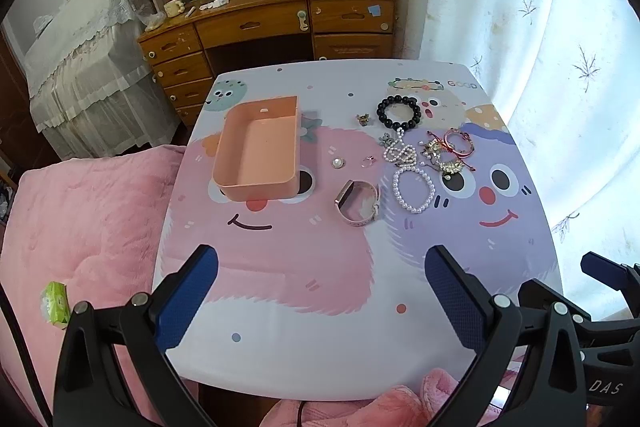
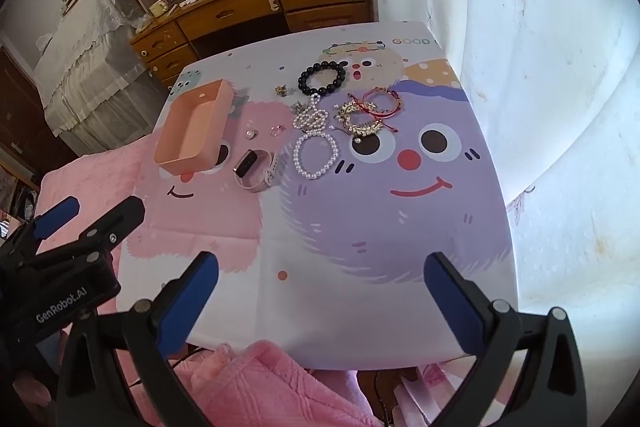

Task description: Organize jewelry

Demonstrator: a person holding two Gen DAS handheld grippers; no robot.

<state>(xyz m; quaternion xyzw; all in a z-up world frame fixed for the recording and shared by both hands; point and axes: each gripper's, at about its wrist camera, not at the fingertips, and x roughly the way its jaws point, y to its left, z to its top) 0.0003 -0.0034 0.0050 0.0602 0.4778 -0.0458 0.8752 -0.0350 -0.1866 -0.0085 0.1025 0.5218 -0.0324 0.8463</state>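
Gold tangle (image 1: pixel 442 155) indistinct, right claw (image 1: pixel 600 279) cut off

The tray (image 1: pixel 256 151) is formed of matt, smooth plastic. The surface (image 1: pixel 320 339) is covered by smooth printed cloth. Glossy beads make up the black bracelet (image 1: pixel 399 113).

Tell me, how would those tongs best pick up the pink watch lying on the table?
Probably by the strap, from above. The watch rests on its edge as an open loop, so one finger could drop inside the ring and one outside, pinching the band opposite the dark face. The left tongs are wide open and nearest; the pearl bracelet lies close beside it, so steer clear.
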